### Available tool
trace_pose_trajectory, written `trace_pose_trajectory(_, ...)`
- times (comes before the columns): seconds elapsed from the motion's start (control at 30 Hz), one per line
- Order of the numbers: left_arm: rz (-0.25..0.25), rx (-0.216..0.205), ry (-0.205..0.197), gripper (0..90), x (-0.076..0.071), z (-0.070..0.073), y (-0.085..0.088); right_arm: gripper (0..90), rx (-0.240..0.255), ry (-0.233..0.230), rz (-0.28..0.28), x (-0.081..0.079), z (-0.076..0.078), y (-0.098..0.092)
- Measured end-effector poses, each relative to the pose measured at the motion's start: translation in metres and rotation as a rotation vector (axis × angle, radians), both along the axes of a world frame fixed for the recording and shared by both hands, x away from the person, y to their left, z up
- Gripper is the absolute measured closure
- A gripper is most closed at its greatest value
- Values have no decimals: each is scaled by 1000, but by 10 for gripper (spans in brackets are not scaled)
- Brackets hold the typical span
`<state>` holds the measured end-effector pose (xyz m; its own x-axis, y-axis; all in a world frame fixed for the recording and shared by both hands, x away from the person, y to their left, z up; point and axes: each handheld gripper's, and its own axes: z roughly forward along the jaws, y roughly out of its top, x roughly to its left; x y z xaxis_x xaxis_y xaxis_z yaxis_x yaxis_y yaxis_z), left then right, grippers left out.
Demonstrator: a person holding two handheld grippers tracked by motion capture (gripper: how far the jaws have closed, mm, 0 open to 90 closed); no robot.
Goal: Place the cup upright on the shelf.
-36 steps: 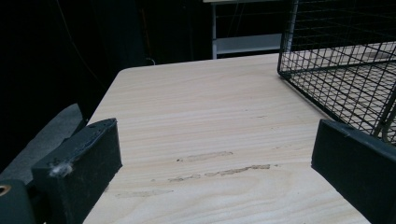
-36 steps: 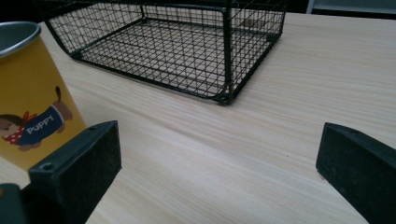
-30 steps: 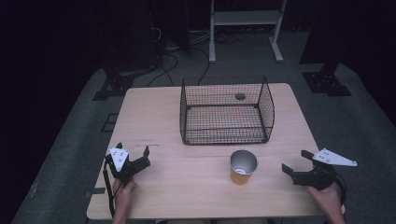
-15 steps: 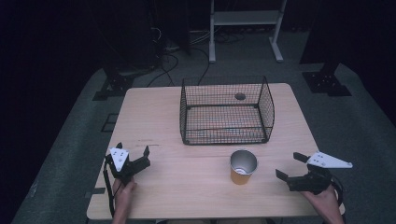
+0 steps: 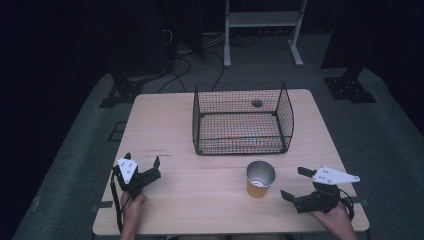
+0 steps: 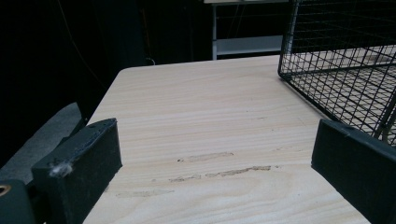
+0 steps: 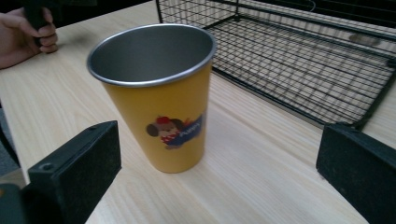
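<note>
A yellow metal cup (image 5: pixel 260 179) with a cartoon print stands upright on the wooden table (image 5: pixel 210 200), just in front of a black wire basket (image 5: pixel 242 119). My right gripper (image 5: pixel 295 183) is open to the cup's right, jaws pointing at it; in the right gripper view the cup (image 7: pixel 156 95) stands a short way ahead between the spread jaws, untouched. At the table's front left my left gripper (image 5: pixel 142 161) rests open and holds nothing. Its own view looks over bare wood towards the basket's corner (image 6: pixel 345 56).
The basket looks empty. A round hole (image 5: pixel 257 103) sits in the table top behind it. A person's hand (image 7: pixel 28 32) with the other gripper appears at the far left of the right gripper view. A white frame (image 5: pixel 262 22) stands on the floor beyond the table.
My right gripper has moved left and slightly nearer the front edge, closing in on the cup. The left gripper, cup and basket have stayed put.
</note>
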<state>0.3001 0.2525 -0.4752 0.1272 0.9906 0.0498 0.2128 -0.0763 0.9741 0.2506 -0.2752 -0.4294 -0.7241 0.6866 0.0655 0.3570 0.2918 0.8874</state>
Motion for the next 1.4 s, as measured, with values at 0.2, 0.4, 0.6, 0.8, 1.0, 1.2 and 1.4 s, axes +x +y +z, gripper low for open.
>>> trace_pose_trajectory(0.2, 1, 0, 0, 8, 0, 0, 0, 0, -3, -1, 23, -1, -1, 8)
trace_pose_trajectory(0.4, -1, 0, -1, 8, 0, 0, 0, 0, -2, -1, 51, 0, 0, 17)
trace_pose_trajectory(0.6, 1, -1, 0, 8, 0, 0, 0, 0, -10, 6, 76, 2, 0, 25)
trace_pose_trajectory(0.8, 0, 0, 1, 8, 0, 0, 0, 0, -12, 22, 106, 4, -1, 36)
trace_pose_trajectory(1.0, -3, 1, 0, 8, 0, 0, 0, 0, -38, 22, 123, 7, -1, 45)
trace_pose_trajectory(1.2, -3, -1, 0, 8, 0, 0, 0, 0, -47, 27, 127, 13, -3, 52)
trace_pose_trajectory(1.4, -6, 3, -4, 8, -1, 0, 0, 0, -63, 20, 135, 20, -6, 61)
